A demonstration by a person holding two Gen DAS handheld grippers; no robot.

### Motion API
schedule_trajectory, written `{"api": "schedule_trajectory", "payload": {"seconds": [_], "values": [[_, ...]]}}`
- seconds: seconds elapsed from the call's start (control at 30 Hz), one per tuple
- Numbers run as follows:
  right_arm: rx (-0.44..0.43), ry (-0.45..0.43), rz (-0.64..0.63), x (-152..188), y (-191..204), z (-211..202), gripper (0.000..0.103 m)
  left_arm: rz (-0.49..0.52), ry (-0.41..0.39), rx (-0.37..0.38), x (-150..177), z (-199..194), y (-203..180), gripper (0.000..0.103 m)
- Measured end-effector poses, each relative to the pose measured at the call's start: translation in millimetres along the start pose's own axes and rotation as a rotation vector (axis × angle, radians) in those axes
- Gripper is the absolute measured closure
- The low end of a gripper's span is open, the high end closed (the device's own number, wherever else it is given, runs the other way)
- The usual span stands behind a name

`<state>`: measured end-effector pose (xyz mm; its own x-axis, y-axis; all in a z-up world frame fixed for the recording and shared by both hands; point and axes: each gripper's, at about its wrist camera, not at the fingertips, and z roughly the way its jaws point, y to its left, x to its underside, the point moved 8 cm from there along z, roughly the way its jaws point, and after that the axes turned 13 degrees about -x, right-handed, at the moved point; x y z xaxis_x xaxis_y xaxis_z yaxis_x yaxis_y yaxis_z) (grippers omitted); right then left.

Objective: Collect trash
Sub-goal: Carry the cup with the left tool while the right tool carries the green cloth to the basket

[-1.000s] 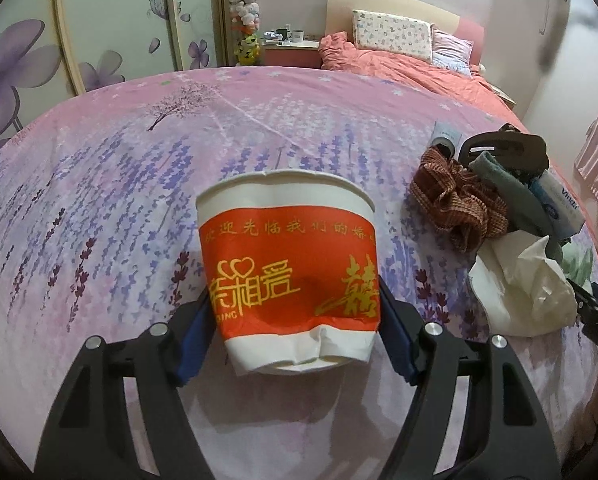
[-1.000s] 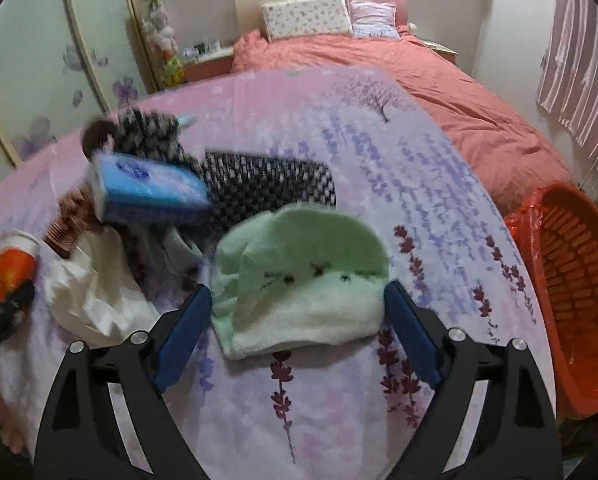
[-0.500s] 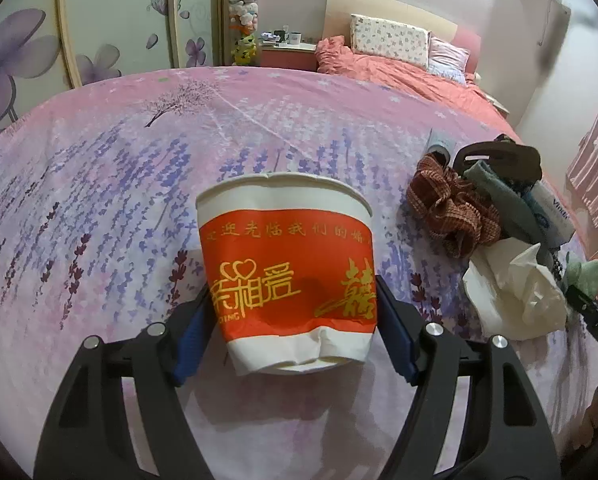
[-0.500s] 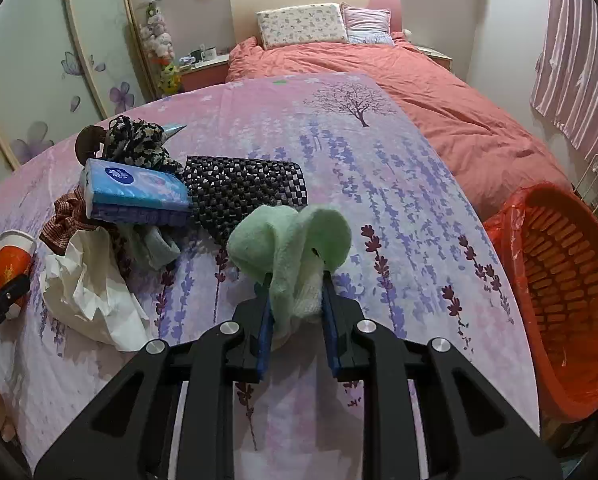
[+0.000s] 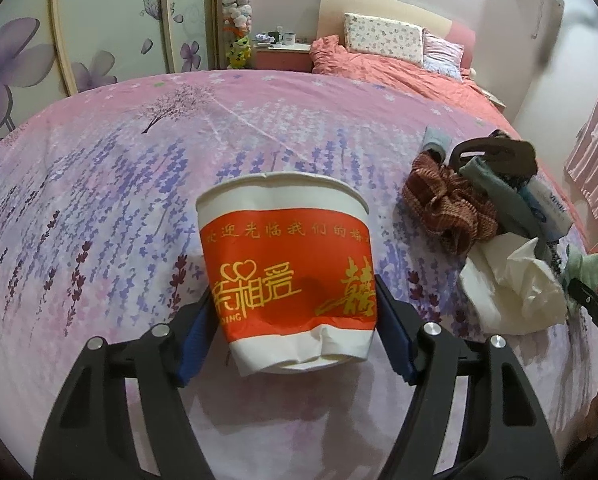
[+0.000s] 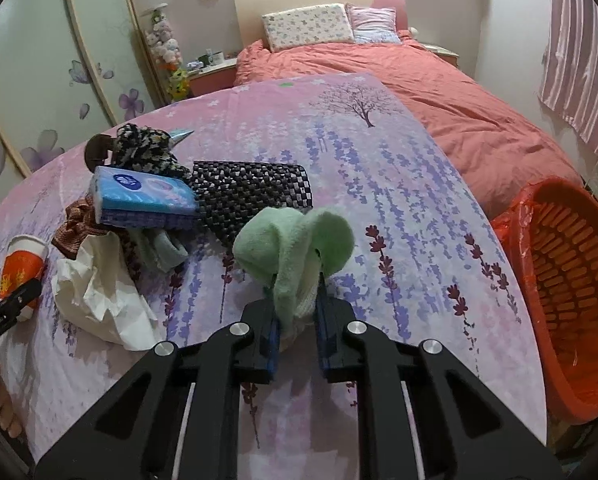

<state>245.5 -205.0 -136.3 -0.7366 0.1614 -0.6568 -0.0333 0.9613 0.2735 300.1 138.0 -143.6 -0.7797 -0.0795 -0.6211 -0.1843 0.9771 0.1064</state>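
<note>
My left gripper (image 5: 293, 312) grips the cup (image 5: 285, 268), angled down. My right gripper (image 6: 297, 312) has just clamped the cloth (image 6: 295, 248).

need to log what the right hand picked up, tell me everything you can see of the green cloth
The green cloth is a pale mint, fleecy-looking fabric, bunched into two rounded lobes with a narrow fold running down between them. That fold is pinched in the right gripper, whose jaws have just closed on it. Its upper part stands free above the lavender-print sheet, in front of the black woven mat.
</note>
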Motion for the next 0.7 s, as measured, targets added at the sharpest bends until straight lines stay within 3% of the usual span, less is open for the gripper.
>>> {"api": "schedule_trajectory", "payload": {"seconds": [0.33, 0.7], "values": [[-0.016, -0.112, -0.03, -10, 3, -51, 0.089, 0.011, -0.103, 0.036, -16, -54, -15, 0.033], [0.002, -0.278, -0.054, -19, -6, -122, 0.088, 0.067, -0.24, 0.151, -22, -148, -69, 0.033]]}}
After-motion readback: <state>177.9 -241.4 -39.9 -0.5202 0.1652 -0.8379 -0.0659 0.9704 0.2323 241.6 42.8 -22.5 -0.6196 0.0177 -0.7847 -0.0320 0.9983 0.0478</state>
